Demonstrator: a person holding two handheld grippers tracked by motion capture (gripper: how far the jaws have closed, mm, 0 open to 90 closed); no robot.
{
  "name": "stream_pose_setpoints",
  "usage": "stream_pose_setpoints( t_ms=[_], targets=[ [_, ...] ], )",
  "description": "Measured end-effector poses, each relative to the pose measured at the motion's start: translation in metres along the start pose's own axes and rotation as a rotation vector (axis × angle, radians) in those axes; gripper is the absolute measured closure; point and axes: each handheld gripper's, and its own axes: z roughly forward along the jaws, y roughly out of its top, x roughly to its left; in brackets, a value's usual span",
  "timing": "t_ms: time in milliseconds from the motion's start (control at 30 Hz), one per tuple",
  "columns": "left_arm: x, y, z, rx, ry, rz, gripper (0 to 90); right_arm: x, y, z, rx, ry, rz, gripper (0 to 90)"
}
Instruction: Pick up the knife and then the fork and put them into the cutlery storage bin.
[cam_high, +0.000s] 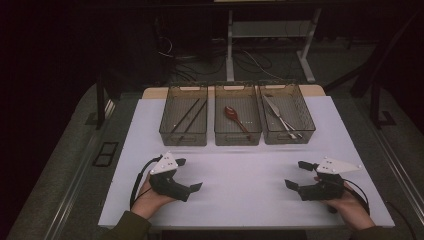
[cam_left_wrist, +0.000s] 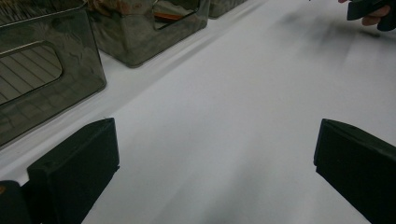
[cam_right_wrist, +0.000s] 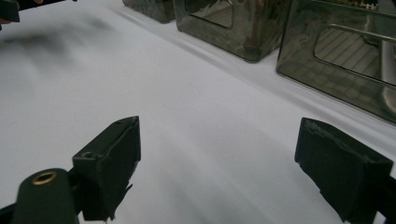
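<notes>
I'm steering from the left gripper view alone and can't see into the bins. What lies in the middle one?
Observer: In the high view a red spoon lies in the middle bin.
Operator: And the bin on the right?
Observer: The right bin holds silver cutlery, crossed over each other.
Operator: The left one?
Observer: Dark chopsticks lie slanted in the left bin.
Operator: Is the right gripper holding anything?
Observer: No, the right gripper is open over the white table, nothing between its jaws.

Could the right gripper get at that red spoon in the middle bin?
Probably yes. The right gripper has open, empty jaws, bare white table lies ahead, and the red spoon sits uncovered in the open-topped middle bin, though the walls mean reaching from above.
</notes>
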Motion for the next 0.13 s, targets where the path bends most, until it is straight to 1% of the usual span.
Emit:
stream_pose_setpoints(
  t_ms=[133],
  targets=[
    [-0.0002, 0.0001, 0.0, -0.002, 0.001, -0.002, 0.0, -0.0031, -0.0037, -0.0028, 0.005, -0.012, 0.005, 13.8]
  ],
)
